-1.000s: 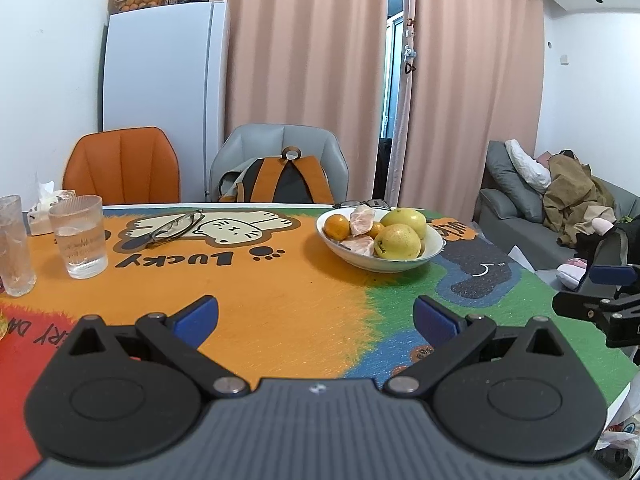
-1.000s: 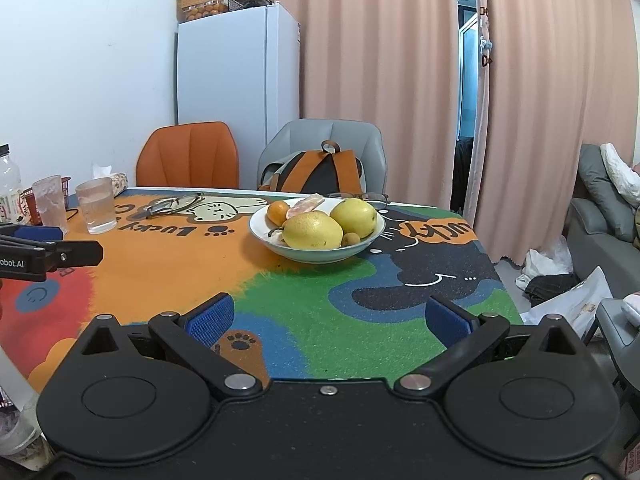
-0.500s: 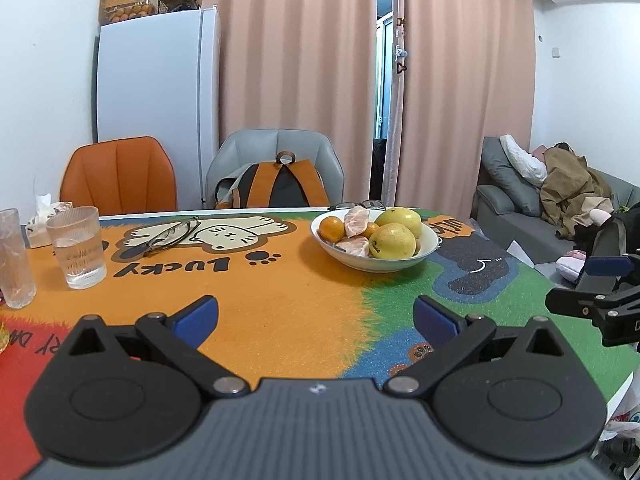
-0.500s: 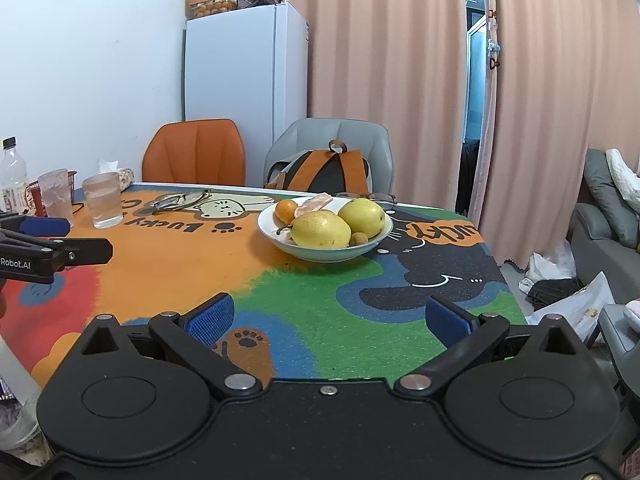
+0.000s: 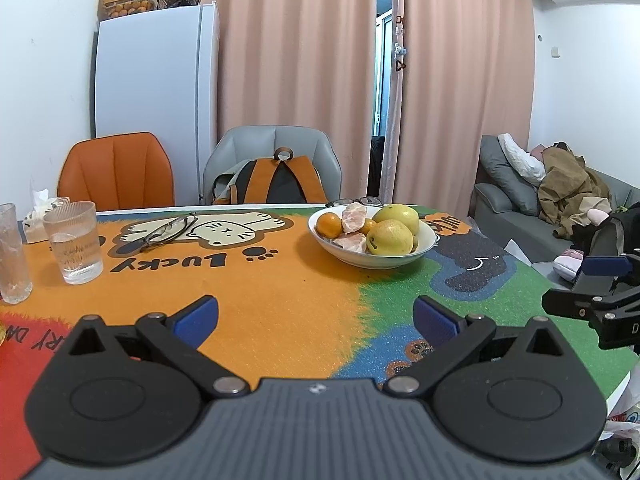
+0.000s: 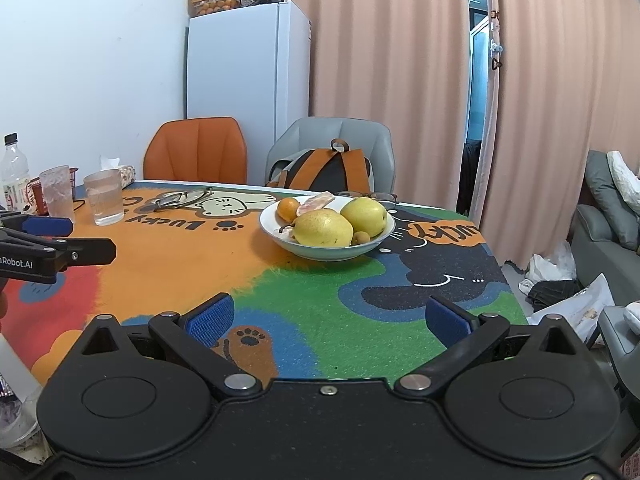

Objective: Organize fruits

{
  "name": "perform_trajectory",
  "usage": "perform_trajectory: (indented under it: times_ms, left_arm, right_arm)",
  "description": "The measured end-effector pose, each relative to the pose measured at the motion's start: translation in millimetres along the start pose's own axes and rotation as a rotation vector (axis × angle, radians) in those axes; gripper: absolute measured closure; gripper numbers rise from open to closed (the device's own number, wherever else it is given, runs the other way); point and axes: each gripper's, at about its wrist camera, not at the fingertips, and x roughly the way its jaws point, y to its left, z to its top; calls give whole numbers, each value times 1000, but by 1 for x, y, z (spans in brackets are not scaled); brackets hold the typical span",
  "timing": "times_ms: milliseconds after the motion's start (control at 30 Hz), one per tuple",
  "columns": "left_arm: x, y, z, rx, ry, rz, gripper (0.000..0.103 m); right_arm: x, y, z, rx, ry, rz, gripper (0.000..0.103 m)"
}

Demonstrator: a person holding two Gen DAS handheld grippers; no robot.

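A white bowl (image 5: pixel 429 241) (image 6: pixel 320 254) stands on the colourful table mat. It holds two yellow pears (image 5: pixel 390 237) (image 6: pixel 323 227), an orange mandarin (image 5: pixel 329 225) (image 6: pixel 288 209), peeled pink citrus pieces (image 5: pixel 353 218) and a small brown fruit (image 6: pixel 361 237). My left gripper (image 5: pixel 316 320) is open and empty, well short of the bowl. My right gripper (image 6: pixel 329 320) is also open and empty, nearer the table's front right edge. Each gripper shows at the edge of the other's view.
Two glasses (image 5: pixel 74 242) (image 6: pixel 105 203) and a bottle (image 6: pixel 14 176) stand at the left. Spectacles (image 5: pixel 168 229) lie on the mat. An orange chair (image 5: pixel 116 172) and a grey chair with a backpack (image 5: pixel 280 182) are behind. A sofa (image 5: pixel 540 216) is to the right.
Both views have risen and tilted up slightly, so the bowl sits a little lower and closer in frame. Nothing on the table has moved, and both grippers stay open.
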Motion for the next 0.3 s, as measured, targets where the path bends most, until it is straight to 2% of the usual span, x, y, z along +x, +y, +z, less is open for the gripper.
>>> perform_trajectory:
  times_ms: [300]
  left_arm:
    - [0, -2, 0, 10, 1, -7, 0]
  right_arm:
    - [-1, 1, 0, -1, -2, 0, 0]
